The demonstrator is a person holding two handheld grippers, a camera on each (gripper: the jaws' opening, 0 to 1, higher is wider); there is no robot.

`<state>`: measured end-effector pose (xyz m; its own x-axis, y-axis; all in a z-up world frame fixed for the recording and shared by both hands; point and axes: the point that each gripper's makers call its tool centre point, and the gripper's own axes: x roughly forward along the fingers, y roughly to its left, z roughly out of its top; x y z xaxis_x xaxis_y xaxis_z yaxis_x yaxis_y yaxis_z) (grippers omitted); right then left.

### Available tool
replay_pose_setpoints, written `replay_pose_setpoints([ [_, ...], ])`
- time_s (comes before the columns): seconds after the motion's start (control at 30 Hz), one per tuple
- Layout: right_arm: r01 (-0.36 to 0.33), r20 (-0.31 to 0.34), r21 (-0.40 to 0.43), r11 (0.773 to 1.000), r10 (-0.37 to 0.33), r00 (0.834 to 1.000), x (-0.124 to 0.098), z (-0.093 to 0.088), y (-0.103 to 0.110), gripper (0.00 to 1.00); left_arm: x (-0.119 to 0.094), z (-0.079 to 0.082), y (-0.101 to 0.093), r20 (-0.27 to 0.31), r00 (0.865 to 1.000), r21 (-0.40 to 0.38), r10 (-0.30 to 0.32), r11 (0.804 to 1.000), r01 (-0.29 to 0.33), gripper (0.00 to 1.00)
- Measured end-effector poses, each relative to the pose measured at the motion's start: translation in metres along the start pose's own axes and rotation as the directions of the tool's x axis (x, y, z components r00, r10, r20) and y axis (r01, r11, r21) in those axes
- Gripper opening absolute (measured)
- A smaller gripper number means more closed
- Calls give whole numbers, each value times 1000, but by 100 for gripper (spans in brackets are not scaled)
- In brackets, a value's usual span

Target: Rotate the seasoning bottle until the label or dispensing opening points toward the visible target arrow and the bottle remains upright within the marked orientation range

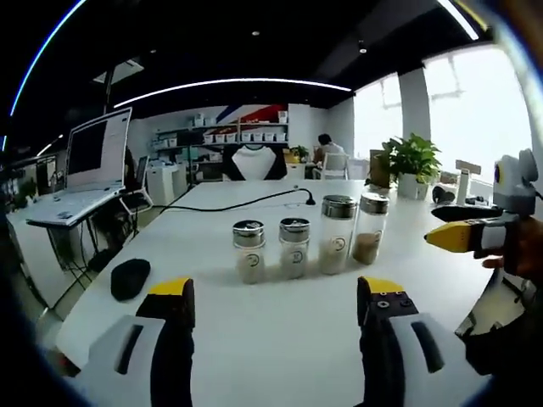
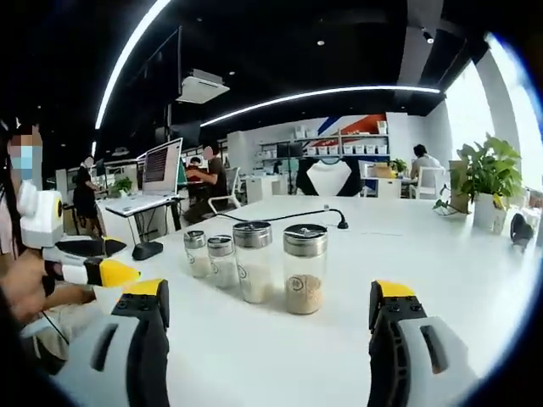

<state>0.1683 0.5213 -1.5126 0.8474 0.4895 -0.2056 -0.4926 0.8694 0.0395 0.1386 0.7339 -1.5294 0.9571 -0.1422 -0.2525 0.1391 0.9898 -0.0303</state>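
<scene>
Both yellow-tipped grippers, left point(image 1: 276, 305) and right point(image 2: 270, 309), are spread wide, holding nothing. Four clear glass seasoning bottles with metal lids point(image 2: 305, 268) wait untouched; next, grab one.

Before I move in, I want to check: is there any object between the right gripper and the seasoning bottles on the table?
Nothing visible stands in the way. In the right gripper view, bare white table lies between the open right gripper and the nearest seasoning bottle, the one with brownish contents. The other three bottles stand to its left in a row.
</scene>
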Motion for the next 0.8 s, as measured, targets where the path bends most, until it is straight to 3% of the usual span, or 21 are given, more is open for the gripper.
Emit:
replay_pose_setpoints([
  [0.37,4,4,0,1000,-4,1000,-4,4,4,99,-5,8,-13,8,1000,5,-23,1000,23,83],
  [0.8,3,-27,19,1000,-3,1000,-6,-3,2,97,-6,9,-22,3,999,11,-40,999,40,81],
])
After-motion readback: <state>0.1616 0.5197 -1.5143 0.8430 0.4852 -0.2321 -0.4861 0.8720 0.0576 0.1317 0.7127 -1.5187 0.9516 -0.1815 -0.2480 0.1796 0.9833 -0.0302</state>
